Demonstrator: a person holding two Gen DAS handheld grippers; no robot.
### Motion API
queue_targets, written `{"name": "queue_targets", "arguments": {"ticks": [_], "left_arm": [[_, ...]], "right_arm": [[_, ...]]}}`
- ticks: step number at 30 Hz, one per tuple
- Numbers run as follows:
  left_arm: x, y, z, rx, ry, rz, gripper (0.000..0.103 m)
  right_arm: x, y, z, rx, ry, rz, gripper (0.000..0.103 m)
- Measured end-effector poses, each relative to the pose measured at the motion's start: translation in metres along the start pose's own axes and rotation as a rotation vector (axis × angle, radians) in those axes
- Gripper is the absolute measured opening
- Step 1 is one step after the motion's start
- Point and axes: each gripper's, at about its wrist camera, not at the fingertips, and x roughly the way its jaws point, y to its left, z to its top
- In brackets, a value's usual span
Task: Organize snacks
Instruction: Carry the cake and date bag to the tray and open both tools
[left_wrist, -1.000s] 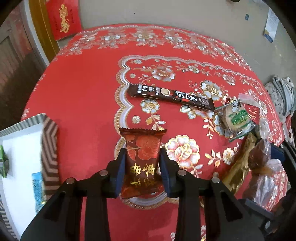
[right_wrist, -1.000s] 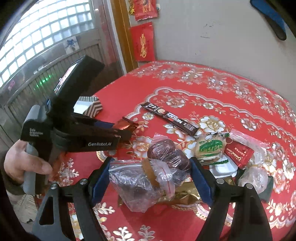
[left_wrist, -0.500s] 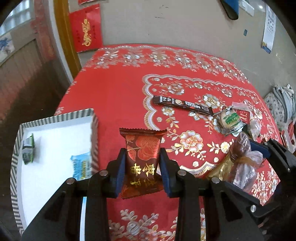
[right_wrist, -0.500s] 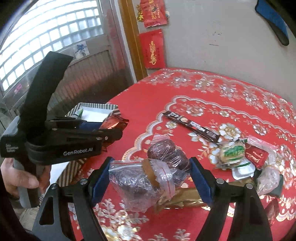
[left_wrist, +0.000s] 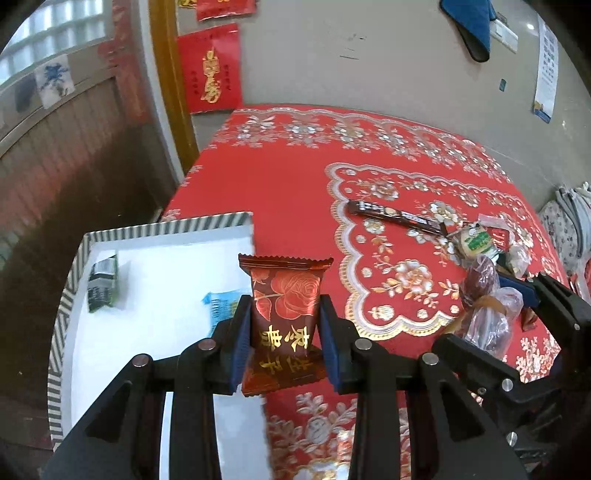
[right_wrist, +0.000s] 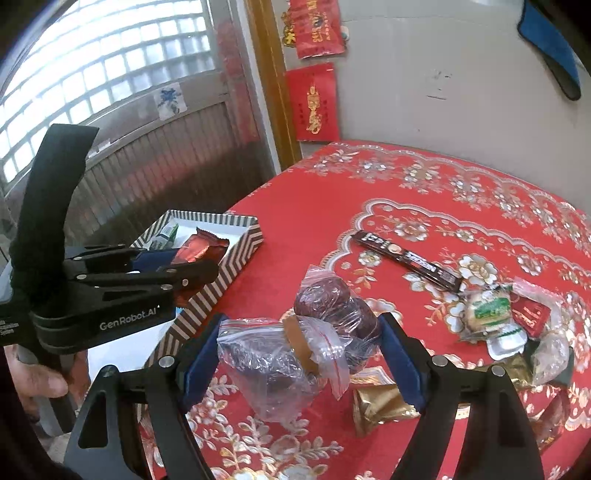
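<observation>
My left gripper (left_wrist: 284, 334) is shut on a red-brown rose-print snack packet (left_wrist: 286, 295), held upright in the air over the right edge of the striped-rim box (left_wrist: 74, 266). In the right wrist view that left gripper (right_wrist: 192, 258) hangs above the same box (right_wrist: 236, 254) with the packet (right_wrist: 201, 247) in it. My right gripper (right_wrist: 295, 350) is shut on a clear plastic bag of dark red dates (right_wrist: 291, 347), lifted above the red tablecloth. The bag (left_wrist: 484, 306) also shows at the right of the left wrist view.
The box holds a green-white packet (left_wrist: 102, 282) and a blue packet (left_wrist: 221, 302). On the cloth lie a dark coffee stick (right_wrist: 406, 260), a green-label pastry (right_wrist: 487, 314), a small red packet (right_wrist: 530, 319), a gold wrapper (right_wrist: 380, 402) and more bagged snacks. A wall stands behind the table; the table's edge drops off at left.
Both grippers moved left with their loads. The left one rose and now hangs over the box's edge; the box has come far more into both views.
</observation>
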Motion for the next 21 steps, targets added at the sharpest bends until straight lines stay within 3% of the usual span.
{"name": "queue_targets", "arguments": {"ticks": [21], "left_arm": [[0.004,0.084,-0.027,-0.113,0.012,0.072,0.032]], "right_arm": [[0.039,0.066,0.019,-0.097,0.047,0.068,0.082]]}}
